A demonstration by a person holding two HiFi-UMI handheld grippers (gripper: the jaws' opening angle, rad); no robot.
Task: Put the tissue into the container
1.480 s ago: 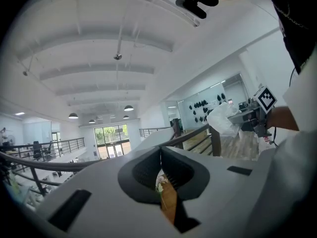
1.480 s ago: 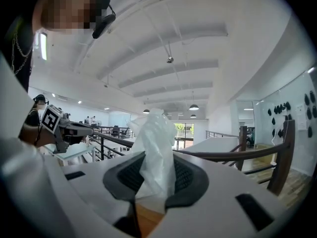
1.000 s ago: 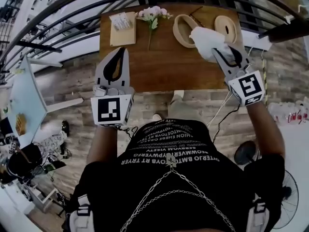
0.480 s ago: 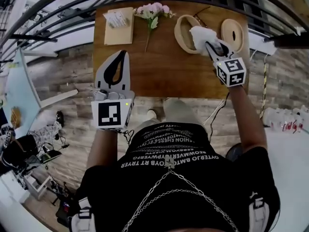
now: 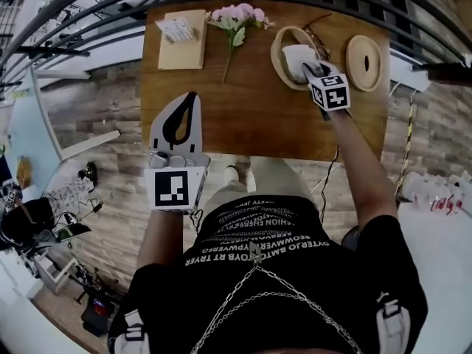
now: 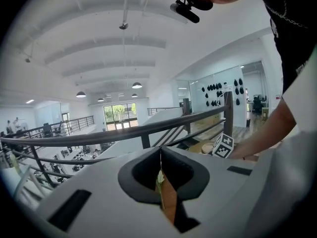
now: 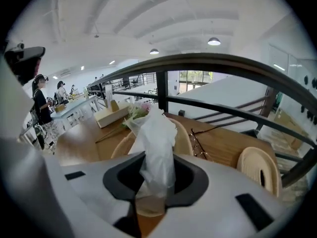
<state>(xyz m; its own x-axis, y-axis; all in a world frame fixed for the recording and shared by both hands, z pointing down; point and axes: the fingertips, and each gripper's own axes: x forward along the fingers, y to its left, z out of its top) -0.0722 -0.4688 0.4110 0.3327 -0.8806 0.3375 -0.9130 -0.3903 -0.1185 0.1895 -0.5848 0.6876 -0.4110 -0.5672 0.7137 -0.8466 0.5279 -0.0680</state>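
In the right gripper view a white tissue [image 7: 157,138] stands crumpled between the jaws of my right gripper [image 7: 156,162], which is shut on it. Just beyond it lies the pale oval container [image 7: 184,133]. From the head view the right gripper [image 5: 310,69] hangs over the container [image 5: 279,46] at the table's far right, and the tissue [image 5: 295,56] shows inside the container's ring. My left gripper [image 5: 182,118] is held over the table's front left. Its jaws meet with nothing between them, and the left gripper [image 6: 160,152] looks past the railing.
A round lid [image 5: 364,63] lies right of the container, with glasses [image 5: 318,41] behind it. A tissue box [image 5: 181,29] and pink flowers [image 5: 237,17] lie at the far left of the wooden table [image 5: 251,102]. A dark railing [image 7: 208,63] runs behind the table.
My right gripper has carried the tissue forward and leftward, from the table's right side to over the container. The left gripper has barely moved.
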